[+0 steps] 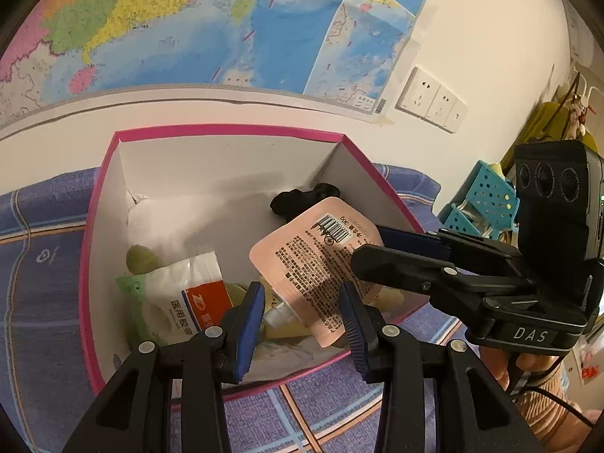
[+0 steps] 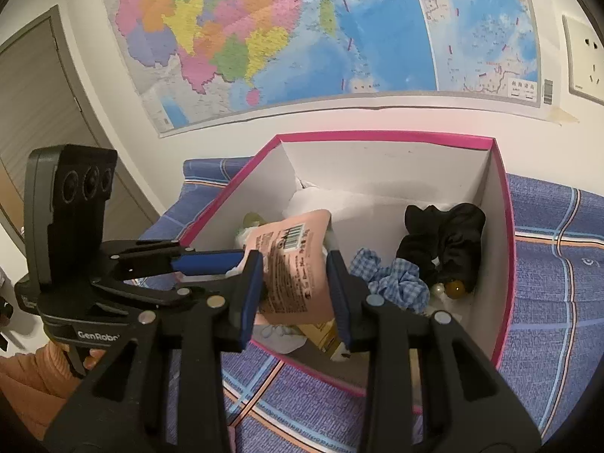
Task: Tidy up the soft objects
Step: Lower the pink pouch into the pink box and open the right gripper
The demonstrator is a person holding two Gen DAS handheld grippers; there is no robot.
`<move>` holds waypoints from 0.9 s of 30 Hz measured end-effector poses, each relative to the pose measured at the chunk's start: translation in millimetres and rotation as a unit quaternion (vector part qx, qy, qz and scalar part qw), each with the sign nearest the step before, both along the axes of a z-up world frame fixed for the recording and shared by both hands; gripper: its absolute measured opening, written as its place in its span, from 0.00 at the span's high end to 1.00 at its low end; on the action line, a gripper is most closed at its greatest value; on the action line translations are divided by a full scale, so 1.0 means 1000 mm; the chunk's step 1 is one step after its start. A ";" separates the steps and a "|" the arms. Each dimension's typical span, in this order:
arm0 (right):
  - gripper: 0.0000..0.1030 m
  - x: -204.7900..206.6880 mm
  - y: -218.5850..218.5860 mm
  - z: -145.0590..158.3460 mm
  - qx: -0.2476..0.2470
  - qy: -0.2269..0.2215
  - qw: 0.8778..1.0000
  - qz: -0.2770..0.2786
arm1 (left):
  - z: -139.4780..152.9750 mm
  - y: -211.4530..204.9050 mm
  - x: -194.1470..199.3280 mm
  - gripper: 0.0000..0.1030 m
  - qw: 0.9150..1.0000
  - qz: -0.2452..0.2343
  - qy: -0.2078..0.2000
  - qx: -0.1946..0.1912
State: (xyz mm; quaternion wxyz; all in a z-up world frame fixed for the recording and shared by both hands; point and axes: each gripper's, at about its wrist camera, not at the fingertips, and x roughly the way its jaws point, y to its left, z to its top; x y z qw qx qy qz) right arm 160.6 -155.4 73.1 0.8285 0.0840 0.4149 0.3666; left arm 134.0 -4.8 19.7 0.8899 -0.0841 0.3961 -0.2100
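While your right gripper (image 2: 296,294) stands narrow, both blue pads press the flanks of the pink pouch (image 2: 294,264), barcode end away from you; pouch held clear above the box floor.

Left gripper (image 1: 302,330): also narrow. The pouch's spout end sits between its pads, but you cannot tell whether they press on it or only flank it. Your two grippers meet at the pouch from opposite sides.

Just left of the left fingers: white packet with an orange-and-blue label (image 1: 185,294), lying on something pale green (image 1: 139,260).
Right of the right fingers: blue checked scrunchie (image 2: 396,283), and past it a black scrunchie (image 2: 445,238) against the box wall.

All of it lies inside the pink-rimmed white box (image 1: 226,130), under and ahead of both fingertips.
Box sits on a purple plaid cloth (image 1: 37,302).
Beyond the fingers: wall map (image 1: 188,19), wall sockets (image 1: 430,102) to its right.
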 end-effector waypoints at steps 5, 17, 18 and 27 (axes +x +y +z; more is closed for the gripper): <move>0.63 0.006 0.005 -0.003 0.007 0.012 1.000 0.008 | -0.004 0.000 0.006 0.61 1.000 0.000 0.008 0.001; 0.63 0.026 0.010 -0.010 0.010 0.021 1.000 -0.019 | -0.019 0.003 0.028 0.61 0.999 0.019 0.033 0.001; 0.63 0.028 0.009 -0.010 0.016 0.023 0.999 -0.022 | -0.017 0.003 0.030 0.61 0.999 0.022 0.032 0.001; 0.63 0.024 -0.004 -0.017 -0.005 0.033 0.999 -0.031 | -0.016 0.008 0.026 0.61 0.999 0.033 0.021 0.011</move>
